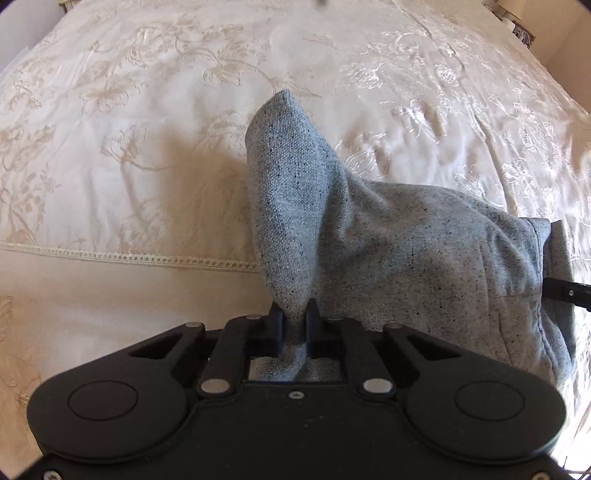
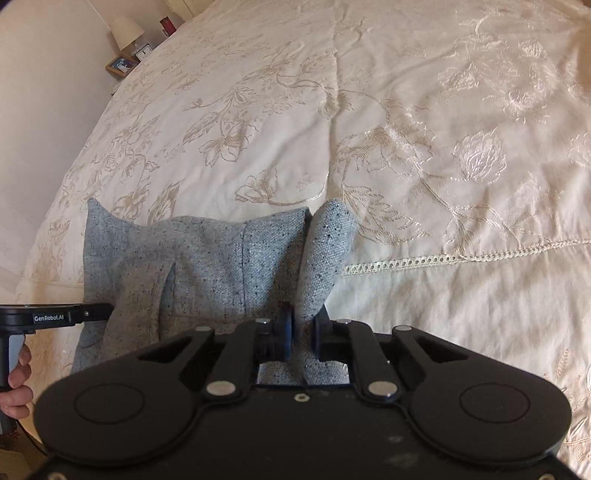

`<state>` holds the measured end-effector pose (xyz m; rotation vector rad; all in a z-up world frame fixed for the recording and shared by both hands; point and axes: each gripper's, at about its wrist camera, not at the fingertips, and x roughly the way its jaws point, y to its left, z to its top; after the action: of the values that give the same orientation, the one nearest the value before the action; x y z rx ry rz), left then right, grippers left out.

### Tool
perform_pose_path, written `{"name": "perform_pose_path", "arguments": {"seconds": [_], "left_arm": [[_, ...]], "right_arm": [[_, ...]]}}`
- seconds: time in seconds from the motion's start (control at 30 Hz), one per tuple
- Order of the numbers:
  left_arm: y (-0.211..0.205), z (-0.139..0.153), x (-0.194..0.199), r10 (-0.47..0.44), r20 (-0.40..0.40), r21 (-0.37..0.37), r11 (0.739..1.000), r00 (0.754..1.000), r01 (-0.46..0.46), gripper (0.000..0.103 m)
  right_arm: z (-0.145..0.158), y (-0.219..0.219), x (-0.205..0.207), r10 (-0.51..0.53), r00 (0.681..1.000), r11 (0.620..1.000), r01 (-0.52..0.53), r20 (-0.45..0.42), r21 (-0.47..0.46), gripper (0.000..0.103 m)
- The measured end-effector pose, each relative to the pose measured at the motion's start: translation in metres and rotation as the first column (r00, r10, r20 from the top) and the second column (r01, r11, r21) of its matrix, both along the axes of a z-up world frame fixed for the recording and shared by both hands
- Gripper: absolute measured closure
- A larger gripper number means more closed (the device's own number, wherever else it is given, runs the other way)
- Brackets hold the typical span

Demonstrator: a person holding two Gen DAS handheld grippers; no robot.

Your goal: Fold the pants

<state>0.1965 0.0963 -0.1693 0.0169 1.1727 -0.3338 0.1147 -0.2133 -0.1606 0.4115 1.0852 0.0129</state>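
The pants (image 1: 388,236) are grey, black-flecked fabric, lying bunched at the near edge of a cream bed. My left gripper (image 1: 295,317) is shut on a pinched fold of the cloth, which rises in a peak beyond its fingers. In the right wrist view the same pants (image 2: 207,266) stretch to the left, and my right gripper (image 2: 303,325) is shut on another raised fold of them. The left gripper (image 2: 107,310) also shows at that view's left edge, pressed into the cloth. The right gripper's finger (image 1: 561,291) pokes in at the left wrist view's right edge.
A cream embroidered bedspread (image 1: 184,110) with a lace trim band (image 2: 461,256) covers the bed. A nightstand with a lamp (image 2: 127,31), a small clock and a picture frame (image 2: 121,66) stands at the far left. A hand (image 2: 16,384) grips the left tool's handle.
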Motion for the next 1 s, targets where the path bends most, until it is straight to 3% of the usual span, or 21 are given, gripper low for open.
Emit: {"name": "perform_pose_path", "arguments": {"seconds": [0.2, 0.3, 0.5, 0.63, 0.67, 0.7, 0.73, 0.83, 0.9, 1.0], "left_arm": [[0.009, 0.048, -0.011, 0.052, 0.063, -0.061, 0.997, 0.997, -0.049, 0.092], [0.015, 0.069, -0.011, 0.053, 0.125, -0.022, 0.998, 0.991, -0.051, 0.092], [0.064, 0.105, 0.031, 0.115, 0.190, -0.001, 0.993, 0.975, -0.117, 0.092], [0.099, 0.107, 0.079, 0.180, 0.216, 0.025, 0.981, 0.960, -0.190, 0.090], [0.107, 0.102, 0.092, 0.209, 0.215, 0.032, 0.975, 0.954, -0.220, 0.085], [0.115, 0.094, 0.106, 0.242, 0.202, 0.059, 0.964, 0.949, -0.258, 0.073], [0.121, 0.086, 0.117, 0.268, 0.190, 0.097, 0.952, 0.944, -0.290, 0.073], [0.142, 0.061, 0.139, 0.393, 0.193, 0.236, 0.871, 0.899, -0.431, 0.076], [0.158, 0.055, 0.139, 0.464, 0.130, 0.222, 0.848, 0.876, -0.482, 0.076], [0.162, 0.060, 0.119, 0.497, 0.086, 0.165, 0.848, 0.864, -0.504, 0.076]], "right_arm": [[0.049, 0.021, -0.009, 0.035, 0.997, 0.998, -0.031, 0.067, -0.055, 0.092], [0.073, 0.036, 0.002, 0.063, 0.993, 0.997, -0.060, 0.099, -0.039, 0.092], [0.105, 0.080, 0.073, 0.141, 0.975, 0.990, -0.141, 0.171, -0.013, 0.092], [0.109, 0.116, 0.142, 0.190, 0.959, 0.982, -0.188, 0.209, -0.029, 0.092], [0.105, 0.126, 0.163, 0.189, 0.959, 0.982, -0.187, 0.211, -0.031, 0.091], [0.100, 0.135, 0.181, 0.186, 0.962, 0.983, -0.182, 0.202, -0.034, 0.086], [0.093, 0.144, 0.200, 0.179, 0.967, 0.983, -0.171, 0.179, -0.059, 0.084], [0.077, 0.163, 0.233, 0.113, 0.988, 0.969, -0.086, 0.109, -0.230, 0.080], [0.075, 0.169, 0.239, 0.105, 0.989, 0.964, -0.076, 0.101, -0.256, 0.080], [0.088, 0.176, 0.220, 0.123, 0.987, 0.970, -0.099, 0.102, -0.221, 0.079]]}}
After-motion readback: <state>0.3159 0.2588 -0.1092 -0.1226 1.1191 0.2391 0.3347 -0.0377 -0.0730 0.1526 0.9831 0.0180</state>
